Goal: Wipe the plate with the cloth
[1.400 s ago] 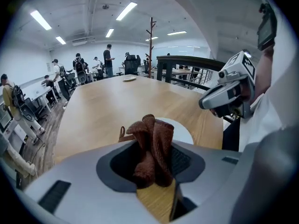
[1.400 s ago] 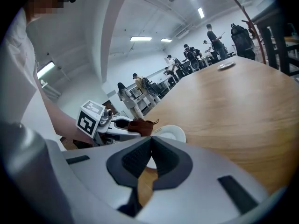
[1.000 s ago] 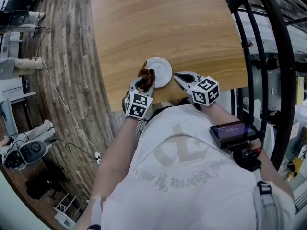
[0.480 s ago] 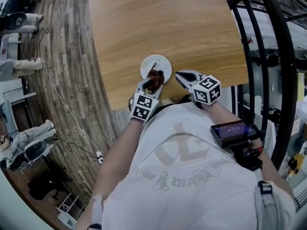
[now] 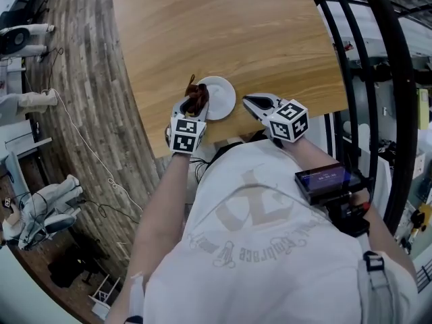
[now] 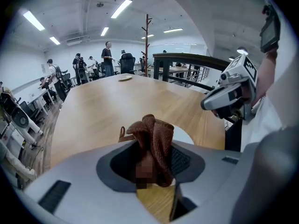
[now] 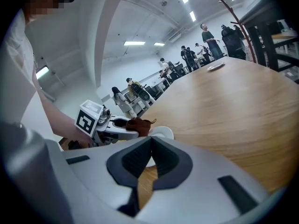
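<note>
A small white plate (image 5: 217, 97) sits near the front edge of the wooden table (image 5: 223, 32). My left gripper (image 5: 194, 100) is shut on a bunched brown cloth (image 5: 196, 96), held at the plate's left rim. In the left gripper view the cloth (image 6: 153, 143) stands up between the jaws, with the plate (image 6: 184, 137) just behind it. My right gripper (image 5: 250, 102) hovers to the right of the plate with its jaws closed together and nothing in them. The right gripper view shows the plate (image 7: 160, 133), the cloth (image 7: 138, 125) and the left gripper (image 7: 122, 129) beyond its tips.
The table's front edge runs just below both grippers, with plank floor (image 5: 81, 79) to the left. A black metal railing (image 5: 378, 79) stands at the right. A distant plate (image 6: 124, 78) lies far across the table, and people stand at the room's far end.
My left gripper has carried the cloth leftward, from over the plate's near middle to its left rim. The right gripper has stayed beside the plate.
</note>
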A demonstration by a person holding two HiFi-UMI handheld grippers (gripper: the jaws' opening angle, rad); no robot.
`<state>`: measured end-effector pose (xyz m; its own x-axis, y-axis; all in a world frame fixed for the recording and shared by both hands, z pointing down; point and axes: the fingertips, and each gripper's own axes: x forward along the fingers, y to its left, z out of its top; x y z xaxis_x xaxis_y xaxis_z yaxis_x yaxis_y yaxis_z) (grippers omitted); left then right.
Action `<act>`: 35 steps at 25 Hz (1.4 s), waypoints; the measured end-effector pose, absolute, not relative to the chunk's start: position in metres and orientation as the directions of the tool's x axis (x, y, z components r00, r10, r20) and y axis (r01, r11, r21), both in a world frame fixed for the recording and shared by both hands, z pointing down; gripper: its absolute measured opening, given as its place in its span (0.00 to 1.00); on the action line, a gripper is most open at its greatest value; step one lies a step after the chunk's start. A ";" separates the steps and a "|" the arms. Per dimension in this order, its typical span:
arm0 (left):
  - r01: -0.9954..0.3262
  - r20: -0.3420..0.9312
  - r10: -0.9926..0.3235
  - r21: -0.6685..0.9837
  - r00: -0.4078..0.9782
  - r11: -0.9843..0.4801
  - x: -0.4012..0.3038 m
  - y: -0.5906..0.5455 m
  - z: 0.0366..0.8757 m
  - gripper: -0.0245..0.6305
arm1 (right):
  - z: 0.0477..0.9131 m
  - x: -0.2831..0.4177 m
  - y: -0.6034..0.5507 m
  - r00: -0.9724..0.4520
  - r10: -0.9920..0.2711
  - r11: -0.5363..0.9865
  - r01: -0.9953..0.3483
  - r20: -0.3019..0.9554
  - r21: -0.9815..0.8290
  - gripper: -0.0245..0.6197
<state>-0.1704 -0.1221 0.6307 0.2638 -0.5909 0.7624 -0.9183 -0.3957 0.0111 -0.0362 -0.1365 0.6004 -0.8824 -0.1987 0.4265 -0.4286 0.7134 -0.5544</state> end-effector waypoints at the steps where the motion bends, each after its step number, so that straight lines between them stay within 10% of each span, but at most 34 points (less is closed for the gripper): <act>1: -0.917 0.762 -0.593 0.004 0.260 -0.398 -0.173 -0.126 0.632 0.30 | 0.601 -0.034 -0.137 -0.879 -0.204 0.712 -0.435 0.431 -0.551 0.06; 35: -0.881 0.739 -0.559 0.099 0.377 -0.464 -0.129 -0.112 0.625 0.30 | 0.601 -0.039 -0.138 -0.884 -0.194 0.702 -0.428 0.426 -0.569 0.06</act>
